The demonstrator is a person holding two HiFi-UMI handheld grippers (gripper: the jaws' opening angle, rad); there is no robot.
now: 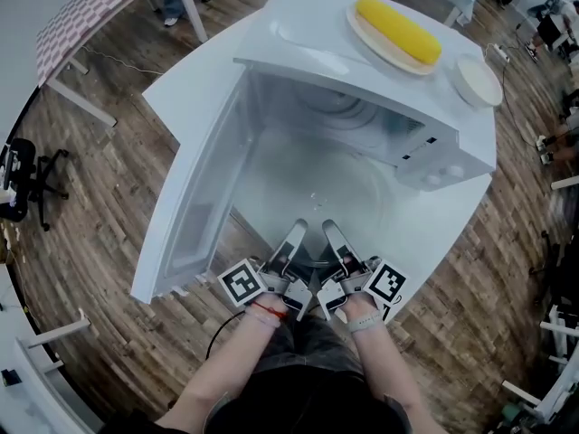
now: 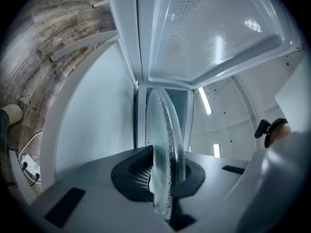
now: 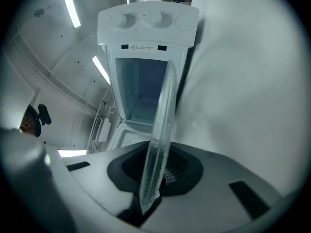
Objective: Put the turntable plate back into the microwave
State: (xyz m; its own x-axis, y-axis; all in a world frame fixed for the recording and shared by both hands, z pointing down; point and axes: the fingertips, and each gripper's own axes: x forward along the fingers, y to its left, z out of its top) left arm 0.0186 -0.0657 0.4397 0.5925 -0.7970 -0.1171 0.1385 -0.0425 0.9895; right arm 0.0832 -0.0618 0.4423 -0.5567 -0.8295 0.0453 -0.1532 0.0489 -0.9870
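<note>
The clear glass turntable plate is held by its near rim at the mouth of the white microwave, reaching into the open cavity. My left gripper is shut on the rim, and my right gripper is shut on it just beside. In the left gripper view the plate stands edge-on between the pads of the left gripper. In the right gripper view the plate sits edge-on in the right gripper, with the microwave ahead.
The microwave door hangs open to the left. On top of the microwave lie a corn cob on a plate and a white round dish. A black chair stands on the wooden floor at left.
</note>
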